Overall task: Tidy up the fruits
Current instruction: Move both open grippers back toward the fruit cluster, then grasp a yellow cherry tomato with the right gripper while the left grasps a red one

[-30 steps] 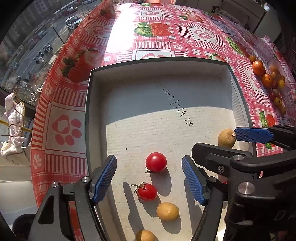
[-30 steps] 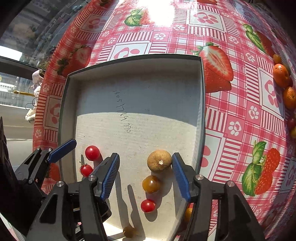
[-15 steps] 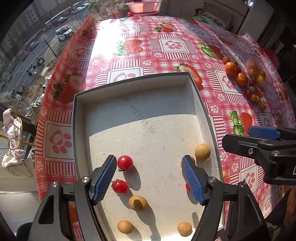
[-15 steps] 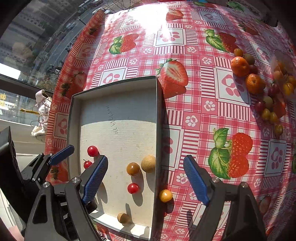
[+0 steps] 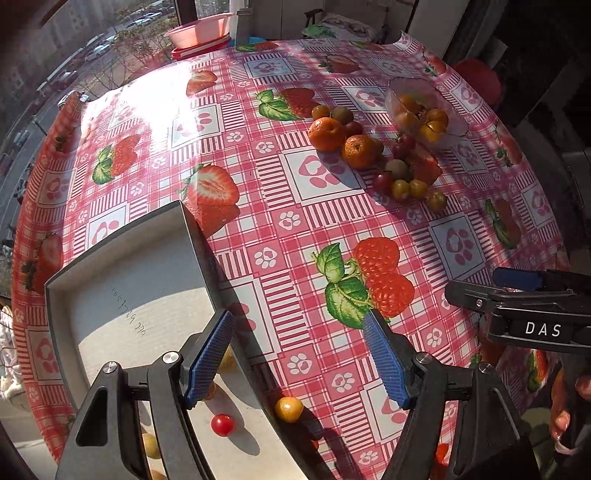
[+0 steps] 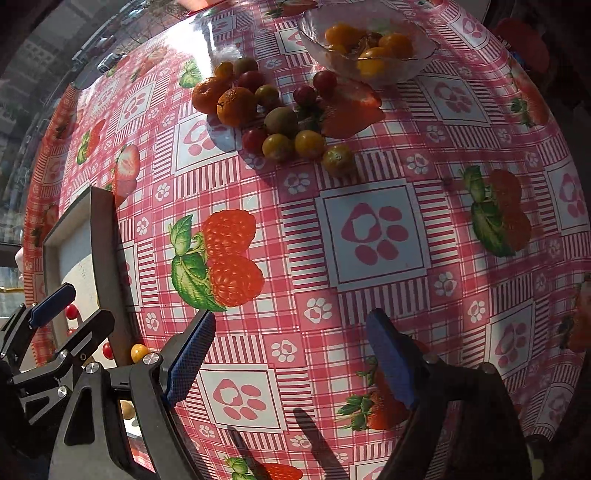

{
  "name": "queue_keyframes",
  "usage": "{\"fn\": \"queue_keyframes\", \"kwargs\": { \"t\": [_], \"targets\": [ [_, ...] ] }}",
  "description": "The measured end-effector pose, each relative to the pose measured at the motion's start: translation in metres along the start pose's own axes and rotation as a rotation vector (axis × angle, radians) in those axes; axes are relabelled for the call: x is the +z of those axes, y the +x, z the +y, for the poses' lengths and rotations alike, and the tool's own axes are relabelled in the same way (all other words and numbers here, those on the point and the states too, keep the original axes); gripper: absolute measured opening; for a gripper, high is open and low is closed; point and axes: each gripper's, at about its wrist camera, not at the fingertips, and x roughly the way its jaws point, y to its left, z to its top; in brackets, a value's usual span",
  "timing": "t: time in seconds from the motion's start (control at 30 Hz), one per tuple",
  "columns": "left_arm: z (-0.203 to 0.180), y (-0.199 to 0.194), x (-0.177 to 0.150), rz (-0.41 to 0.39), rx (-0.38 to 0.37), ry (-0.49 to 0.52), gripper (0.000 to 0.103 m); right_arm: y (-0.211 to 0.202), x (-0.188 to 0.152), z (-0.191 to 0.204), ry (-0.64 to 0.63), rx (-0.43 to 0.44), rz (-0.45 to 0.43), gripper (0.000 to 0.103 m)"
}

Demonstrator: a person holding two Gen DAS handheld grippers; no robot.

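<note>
A grey tray [image 5: 201, 240] lies at the left with a red cherry tomato [image 5: 222, 424] and small brown fruits in it; it also shows in the right wrist view [image 6: 105, 236]. A yellow tomato [image 5: 288, 409] lies on the cloth just outside its right wall. A pile of oranges [image 5: 326, 134], kiwis and small tomatoes [image 6: 277, 147] lies further off, beside a glass bowl [image 6: 417, 61] of yellow fruit. My left gripper [image 5: 299, 362] is open and empty over the tray's right edge. My right gripper [image 6: 291, 354] is open and empty above the bare cloth.
The table carries a red checked strawberry cloth [image 6: 369, 229]. A pink basin [image 5: 199, 31] stands at the far edge by the window. The right gripper shows at the right of the left wrist view [image 5: 532, 310].
Both grippers have pulled back from the tray and swung right toward the fruit pile. The right gripper has let go of the brown fruit, which stays in the tray.
</note>
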Motion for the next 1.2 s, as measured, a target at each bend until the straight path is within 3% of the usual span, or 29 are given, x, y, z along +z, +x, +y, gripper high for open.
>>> {"fn": "queue_keyframes", "kwargs": {
  "t": [0.2,0.57,0.8,0.97,1.13,1.2],
  "targets": [
    [-0.022,0.031,0.031,0.019,0.021,0.029,0.074,-0.003,0.024,-0.029,0.011,-0.01,-0.049,0.083],
    [-0.037,0.079,0.067,0.044,0.042,0.032,0.073,0.017,0.064,-0.033,-0.067,0.013,-0.076,0.057],
    [-0.044,0.092,0.079,0.041,0.048,0.041,0.073,0.023,0.076,-0.037,-0.102,0.039,-0.093,0.055],
    [-0.06,0.099,0.098,0.033,0.046,0.063,0.073,0.028,0.088,-0.031,-0.152,0.071,-0.083,0.024],
    [-0.079,0.105,0.117,0.018,0.044,0.058,0.073,0.024,0.087,-0.042,-0.111,0.089,-0.082,0.024],
    [-0.084,0.105,0.123,0.01,0.042,0.053,0.063,0.022,0.085,-0.046,-0.105,0.094,-0.079,0.024]
  ]
}}
